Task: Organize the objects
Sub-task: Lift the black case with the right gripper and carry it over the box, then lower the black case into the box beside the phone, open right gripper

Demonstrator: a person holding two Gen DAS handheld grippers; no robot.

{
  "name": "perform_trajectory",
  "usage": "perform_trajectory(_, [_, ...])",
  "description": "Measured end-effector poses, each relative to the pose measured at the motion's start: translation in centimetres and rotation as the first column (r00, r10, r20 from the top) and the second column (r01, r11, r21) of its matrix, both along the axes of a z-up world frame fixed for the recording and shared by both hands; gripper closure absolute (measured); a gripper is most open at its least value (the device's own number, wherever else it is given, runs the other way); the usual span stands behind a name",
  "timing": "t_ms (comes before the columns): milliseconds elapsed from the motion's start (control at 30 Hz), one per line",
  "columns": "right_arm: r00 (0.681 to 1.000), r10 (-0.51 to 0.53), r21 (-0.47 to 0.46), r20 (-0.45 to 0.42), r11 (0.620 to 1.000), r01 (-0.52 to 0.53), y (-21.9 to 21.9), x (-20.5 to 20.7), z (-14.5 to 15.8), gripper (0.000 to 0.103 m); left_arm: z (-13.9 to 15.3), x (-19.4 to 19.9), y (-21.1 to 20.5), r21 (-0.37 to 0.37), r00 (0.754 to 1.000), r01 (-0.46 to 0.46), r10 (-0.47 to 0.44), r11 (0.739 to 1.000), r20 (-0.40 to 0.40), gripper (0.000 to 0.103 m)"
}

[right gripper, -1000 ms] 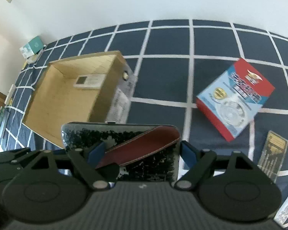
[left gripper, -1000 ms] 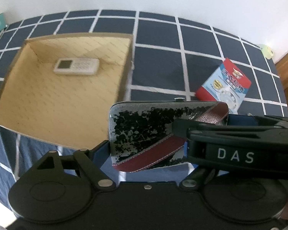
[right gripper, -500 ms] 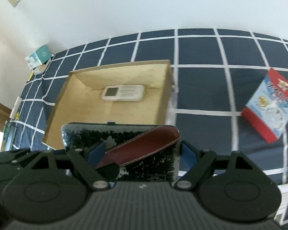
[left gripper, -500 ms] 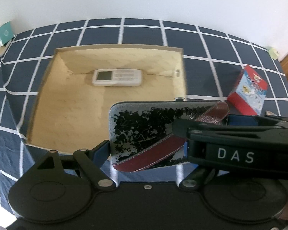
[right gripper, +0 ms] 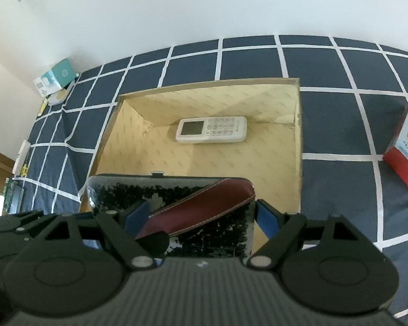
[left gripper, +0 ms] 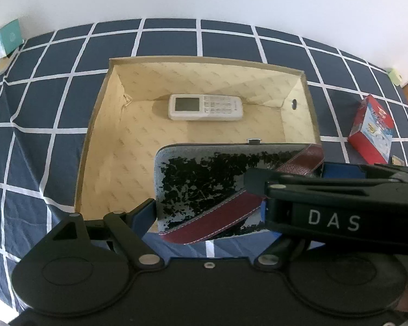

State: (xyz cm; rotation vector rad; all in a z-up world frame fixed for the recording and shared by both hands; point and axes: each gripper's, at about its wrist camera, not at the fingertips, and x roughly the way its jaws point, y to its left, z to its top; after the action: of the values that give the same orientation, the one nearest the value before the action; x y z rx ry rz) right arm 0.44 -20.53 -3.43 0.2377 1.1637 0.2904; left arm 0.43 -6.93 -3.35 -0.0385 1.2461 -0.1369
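Black-speckled and crossed by a maroon band, the wallet (left gripper: 217, 187) hangs over the open cardboard box (left gripper: 103, 125), clamped by the left gripper (left gripper: 209, 212) and seemingly the right gripper (right gripper: 201, 214), with a white phone (left gripper: 205, 107) inside.

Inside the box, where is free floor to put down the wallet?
The cardboard box floor is bare from the white phone at the far wall to the near wall. The wallet, gripped by both tools, hangs over the near part. Only the far strip is crowded.

Teal box (right gripper: 57, 79) by wall — far left.
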Motion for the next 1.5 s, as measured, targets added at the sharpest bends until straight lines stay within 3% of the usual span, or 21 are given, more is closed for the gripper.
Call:
perform_trajectory(300, [0.999,-0.004,-0.022,-0.046,1.000,0.003,2.2,3.3,-2.0,0.019,-2.6,3.6,1.7,-0.019,0.999,0.011,-0.012,1.000,-0.048,0.022])
perform_trajectory(933, [0.973,-0.058,-0.064,-0.222,0.997,0.045,2.6,10.5,-10.4,0.019,-11.3,11.1,2.1,-0.073,0.978,0.044,-0.058,0.996,-0.199,0.022])
perform_trajectory(1500, [0.957,-0.068,-0.074,-0.283,0.996,0.048,2.4,13.1,-13.9,0.019,-14.6,13.8,2.3,-0.103,0.966,0.030,-0.056,0.994,-0.253,0.021])
